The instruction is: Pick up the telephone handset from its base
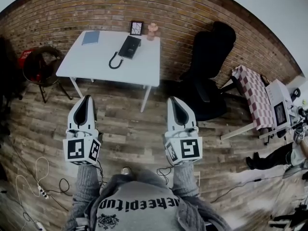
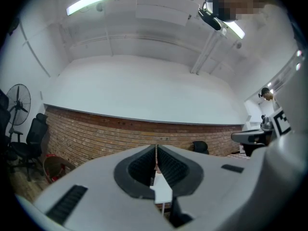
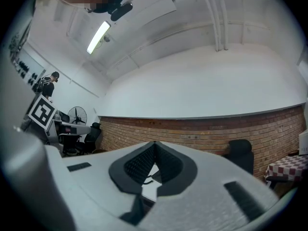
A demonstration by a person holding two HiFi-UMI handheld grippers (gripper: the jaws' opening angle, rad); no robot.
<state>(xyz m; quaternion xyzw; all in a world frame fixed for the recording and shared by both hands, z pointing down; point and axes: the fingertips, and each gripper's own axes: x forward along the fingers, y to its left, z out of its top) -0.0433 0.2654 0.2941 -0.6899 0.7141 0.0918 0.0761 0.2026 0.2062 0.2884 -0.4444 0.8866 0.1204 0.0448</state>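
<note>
The black telephone point(image 1: 130, 47) lies on a white table point(image 1: 139, 69) against the brick wall, its handset resting on the base and its coiled cord point(image 1: 114, 61) looping off to the left. Both grippers hover over the wooden floor, well short of the table. My left gripper point(image 1: 86, 98) is shut and holds nothing. My right gripper point(image 1: 172, 100) is also shut and empty. In the left gripper view the jaws point(image 2: 156, 148) meet at the tips, with the table point(image 2: 162, 190) showing below them. The right gripper view shows the same closed tips point(image 3: 154, 144).
On the table are also a blue notebook point(image 1: 90, 37), a small picture frame point(image 1: 136, 28) and a pink figurine point(image 1: 152, 30). A black office chair point(image 1: 208, 76) stands right of the table, a checkered table point(image 1: 255, 97) further right, a dark chair point(image 1: 41, 64) at left. Cables point(image 1: 33, 182) lie on the floor.
</note>
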